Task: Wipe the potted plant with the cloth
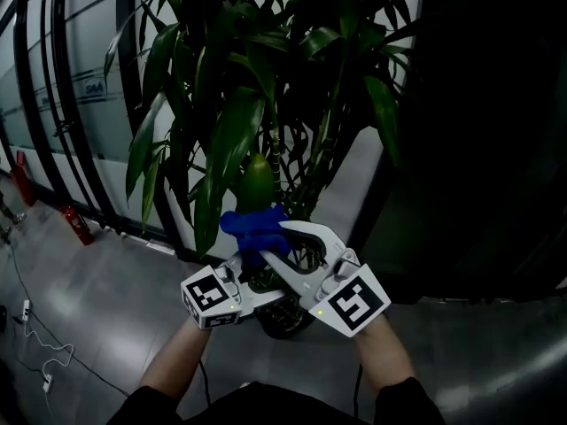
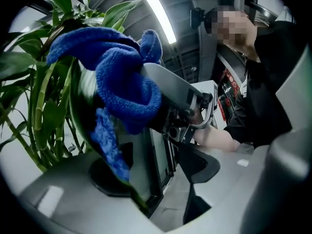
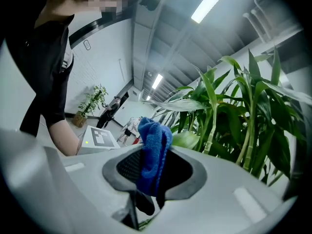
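The right hand-held gripper pinches the blue cloth so a loose fold can rub the plant's leaf. The left hand-held gripper stands wide, probably to steady that leaf.

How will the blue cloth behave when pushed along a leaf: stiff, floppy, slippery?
Probably floppy: the cloth bunches and droops either side of where the right gripper pinches it. Likely light, since that small pinch carries it. Its fuzzy pile looks grippy, so it should drag on the leaf rather than slip.
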{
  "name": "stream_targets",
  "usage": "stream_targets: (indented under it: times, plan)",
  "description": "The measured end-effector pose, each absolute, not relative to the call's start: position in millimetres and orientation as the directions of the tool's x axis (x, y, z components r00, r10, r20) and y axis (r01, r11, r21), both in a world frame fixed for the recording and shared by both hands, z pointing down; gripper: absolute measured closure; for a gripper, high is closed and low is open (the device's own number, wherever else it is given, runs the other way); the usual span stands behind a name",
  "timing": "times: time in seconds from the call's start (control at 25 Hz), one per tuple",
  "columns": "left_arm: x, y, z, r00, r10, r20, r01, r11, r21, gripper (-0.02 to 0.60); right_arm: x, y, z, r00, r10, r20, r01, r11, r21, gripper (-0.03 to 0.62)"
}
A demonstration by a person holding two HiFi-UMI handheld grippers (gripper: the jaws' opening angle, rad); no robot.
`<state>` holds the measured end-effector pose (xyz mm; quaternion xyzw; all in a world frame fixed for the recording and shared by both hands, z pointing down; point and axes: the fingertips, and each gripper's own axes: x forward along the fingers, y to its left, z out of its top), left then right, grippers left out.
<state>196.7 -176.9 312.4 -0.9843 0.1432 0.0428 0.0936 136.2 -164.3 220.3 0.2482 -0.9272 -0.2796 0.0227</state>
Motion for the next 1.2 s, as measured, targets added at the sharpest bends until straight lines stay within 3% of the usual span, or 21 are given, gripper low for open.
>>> stream_targets:
  times: [0.68,0.84,1.2]
  plan:
    - [203.2,-165.7,335.1,0.973,-0.22,-0.065,-0.228,-0.958,-0.173,0.284,135.3,-158.5,246.3,-0.89,-0.451,-0.067,-0.435,0.797,0.418,0.482]
    - [202.3,-159.5,337.7,0.975,-0.201,-0.099,-0.211,-0.971,-0.108,0.284,134.5,-158.0,255.3,-0.894,-0.446,-0.047,-0.427,0.815,0.393,0.482]
    - [178.6,-151.3,350.4,0.964,-0.249,-0.093,-0.254,-0.966,-0.048,0.284,126.4,-149.3,273.8,-0.913,-0.405,-0.048,-0.398,0.861,0.315,0.482]
